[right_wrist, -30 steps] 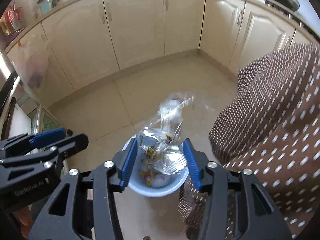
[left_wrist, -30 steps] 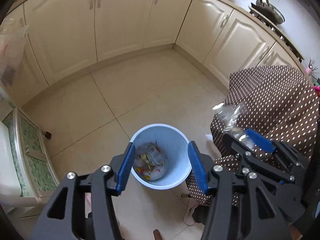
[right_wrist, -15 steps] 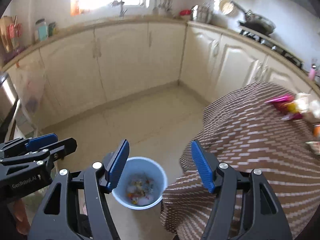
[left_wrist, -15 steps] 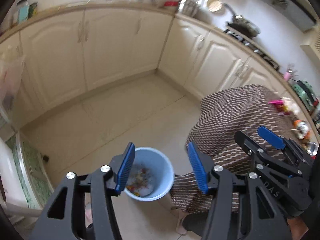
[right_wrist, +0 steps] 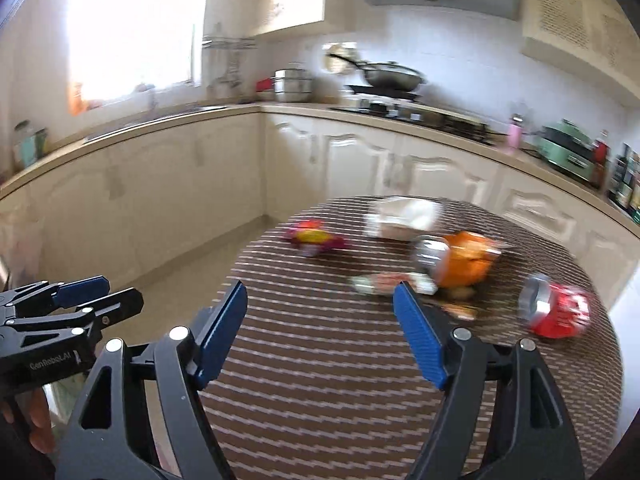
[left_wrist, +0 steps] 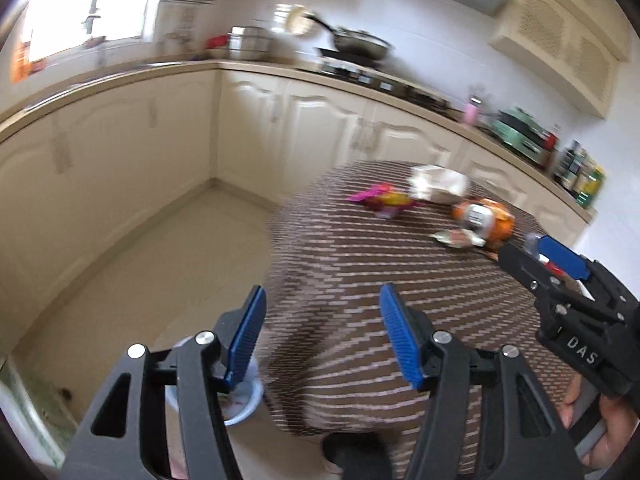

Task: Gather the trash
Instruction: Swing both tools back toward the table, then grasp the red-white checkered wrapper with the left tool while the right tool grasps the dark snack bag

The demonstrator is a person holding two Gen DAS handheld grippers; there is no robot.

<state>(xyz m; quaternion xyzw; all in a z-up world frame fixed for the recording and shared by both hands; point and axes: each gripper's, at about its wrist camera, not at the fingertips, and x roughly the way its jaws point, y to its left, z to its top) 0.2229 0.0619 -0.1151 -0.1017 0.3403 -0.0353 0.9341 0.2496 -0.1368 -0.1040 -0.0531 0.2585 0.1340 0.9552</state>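
Left gripper point(left_wrist: 322, 336): your jaws stood apart with nothing between them, over the near edge of the desk; the gap was still widening a little.
Right gripper point(right_wrist: 320, 334): your jaws stood wide apart and were opening, nothing between the blue pads point(right_wrist: 420, 346); they pointed across the desk at the litter.
Desk point(right_wrist: 340, 360): round, under a brown cloth with pale dots that motion blur drew into streaks.
Trash on the desk: 5 blurred pieces lay toward the far and right side, none touched by either gripper.
Pink and yellow wrapper point(right_wrist: 314, 238): far left of the group, lying flat and apart from the rest.
White crumpled bag point(right_wrist: 402, 216): at the far edge, behind the orange can.
Orange can point(right_wrist: 456, 260): on its side, silver end toward your left, near the middle of the group.
Flat wrapper point(right_wrist: 390, 282): just in front of the orange can, closest to your right gripper's right pad.
Red can point(right_wrist: 554, 310): on its side at the right edge of the desk, well apart from the pink wrapper.
Blue bin point(left_wrist: 244, 400): on the tiled floor below the desk's left edge, mostly hidden behind your left gripper's left pad; contents too blurred to tell.
Your hands: fingers of your right hand point(left_wrist: 608, 436) showed on the grip in the left wrist view.
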